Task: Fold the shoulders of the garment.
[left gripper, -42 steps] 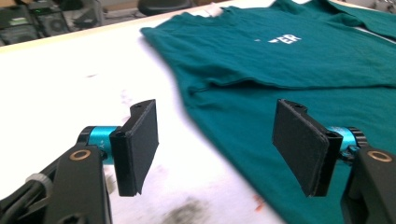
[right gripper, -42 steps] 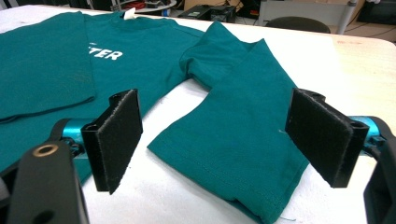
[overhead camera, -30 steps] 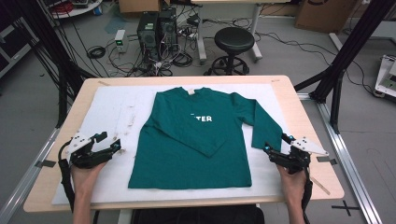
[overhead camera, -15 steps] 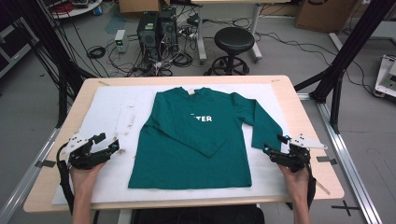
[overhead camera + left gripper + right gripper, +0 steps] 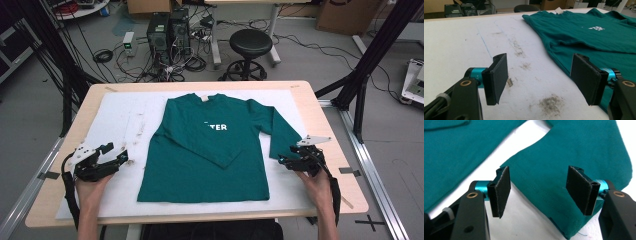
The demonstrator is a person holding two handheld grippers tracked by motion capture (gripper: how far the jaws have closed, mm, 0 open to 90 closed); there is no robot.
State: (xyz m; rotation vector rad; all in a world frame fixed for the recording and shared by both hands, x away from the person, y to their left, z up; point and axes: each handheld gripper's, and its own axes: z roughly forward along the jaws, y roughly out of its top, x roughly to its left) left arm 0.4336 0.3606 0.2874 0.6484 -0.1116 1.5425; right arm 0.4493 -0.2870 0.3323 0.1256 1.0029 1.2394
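Observation:
A green long-sleeved shirt [image 5: 210, 150] lies flat on the white mat [image 5: 120, 115], with one sleeve folded across its body. Its other sleeve [image 5: 280, 132] runs down toward my right gripper [image 5: 286, 156]. In the right gripper view, that gripper [image 5: 539, 190] hovers over the sleeve's cuff end [image 5: 574, 155]. Its jaws have just been closing but stand apart, and the pads [image 5: 501, 190] touch no cloth. My left gripper [image 5: 117, 152] rests on the mat left of the shirt's hem. It is wide open [image 5: 539, 75] with bare mat between its pads [image 5: 497, 75], and the shirt [image 5: 586, 32] lies to the right.
The mat covers most of the wooden table [image 5: 327, 130] and carries grey smudges [image 5: 551, 102]. Behind the table, a black stool [image 5: 249, 42] and computer towers [image 5: 167, 30] stand on the floor among cables. Black frame posts [image 5: 367, 65] rise at both sides.
My right gripper has shifted slightly up the picture and toward the sleeve's end, with its jaws narrower than before. The left gripper and the shirt have stayed put.

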